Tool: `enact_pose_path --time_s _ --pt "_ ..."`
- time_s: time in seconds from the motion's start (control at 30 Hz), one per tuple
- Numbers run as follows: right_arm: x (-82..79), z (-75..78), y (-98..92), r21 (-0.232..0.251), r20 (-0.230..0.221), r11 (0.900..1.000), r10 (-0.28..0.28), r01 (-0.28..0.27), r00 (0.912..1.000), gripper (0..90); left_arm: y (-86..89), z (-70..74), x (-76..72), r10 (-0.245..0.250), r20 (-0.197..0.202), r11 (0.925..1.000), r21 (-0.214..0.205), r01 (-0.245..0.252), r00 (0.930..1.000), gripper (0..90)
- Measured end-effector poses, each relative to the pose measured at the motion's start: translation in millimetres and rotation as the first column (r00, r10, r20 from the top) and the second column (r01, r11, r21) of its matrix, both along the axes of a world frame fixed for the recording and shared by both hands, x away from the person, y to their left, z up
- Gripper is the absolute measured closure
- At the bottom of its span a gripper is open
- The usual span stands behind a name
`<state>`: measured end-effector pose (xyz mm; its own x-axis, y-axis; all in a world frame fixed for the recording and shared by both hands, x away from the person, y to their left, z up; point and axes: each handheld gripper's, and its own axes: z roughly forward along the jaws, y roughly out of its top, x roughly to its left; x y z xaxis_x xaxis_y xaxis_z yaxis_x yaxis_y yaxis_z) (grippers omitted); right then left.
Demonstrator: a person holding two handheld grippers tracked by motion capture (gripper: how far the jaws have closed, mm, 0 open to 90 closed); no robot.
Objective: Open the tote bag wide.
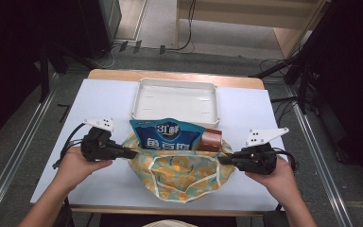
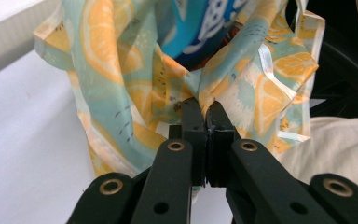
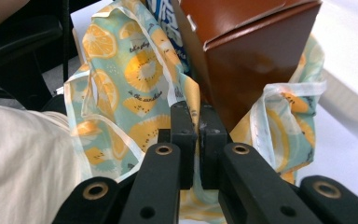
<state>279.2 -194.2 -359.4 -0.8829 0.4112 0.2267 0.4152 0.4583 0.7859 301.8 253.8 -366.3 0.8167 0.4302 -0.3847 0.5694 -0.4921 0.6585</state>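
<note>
Fruit-print bag [image 1: 182,172], a soft plastic shopping bag patterned with orange and kiwi slices on pale green, lies near the front edge of a white table [image 1: 104,101], directly before the person. Its mouth faces away from the person, toward a white tray [image 1: 177,99] that sits just beyond it.

Two items poke out of the bag's mouth: a blue snack packet [image 1: 168,135] with white lettering, and a brown carton [image 1: 211,140] to its right. Both appear only partly inside, with their far ends resting near the tray's front rim.

The left gripper [image 1: 131,153] meets the bag's left edge. In the left gripper view its jaws are pressed together with a fold of the printed film pinched between them [image 2: 204,122]. The right gripper [image 1: 223,160] meets the bag's right edge. In the right gripper view its jaws are likewise clamped tight on a fold of the bag [image 3: 196,122], just in front of the brown carton [image 3: 247,56]. A hand wraps each gripper body from below.

Judging by this arrangement, both grips on the bag's sides are already secured, which seems to be the opening step. The tray is empty and the two items remain in the bag, so the main work appears undone: most likely lifting or tipping the bag so its contents slide out, or pulling the bag off them. Whether the bag holds anything further inside cannot be told.
</note>
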Motion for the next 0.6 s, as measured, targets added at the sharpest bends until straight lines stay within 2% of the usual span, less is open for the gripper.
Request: enact_pose_path --time_s 0.1,0.23,0.37,0.47,0.6 --pt "-4.9 -6.8 0.5 -0.004 -0.005 1.0 0.001 -0.001 1.0 88.7 1.8 -2.1 -7.1 -0.027 -0.006 0.9996 -0.009 0.027 0.9996 89.3" --pt "-7.3 -19.0 0.0 0.007 -0.019 0.9999 0.009 -0.009 0.9998 86.9 4.1 -8.7 -13.3 -0.016 -0.008 0.9998 -0.008 0.016 0.9998 89.3" --pt "-10.8 -29.8 0.4 0.015 0.0 0.9999 0.007 -0.007 1.0 87.0 7.0 -17.9 -13.6 -0.006 -0.035 0.9998 -0.017 0.006 0.9994 89.5" --pt "-12.2 -36.9 2.0 0.016 -0.016 0.9998 0.011 -0.011 0.9998 88.7 6.8 -26.6 -11.5 0.004 -0.066 0.9999 -0.012 -0.005 0.9978 89.7" --pt "-13.3 -46.0 4.6 0.005 -0.037 0.9999 0.011 -0.011 0.9992 89.6 5.5 -36.6 -9.8 0.006 -0.081 1.0 0.002 -0.006 0.9967 89.7"
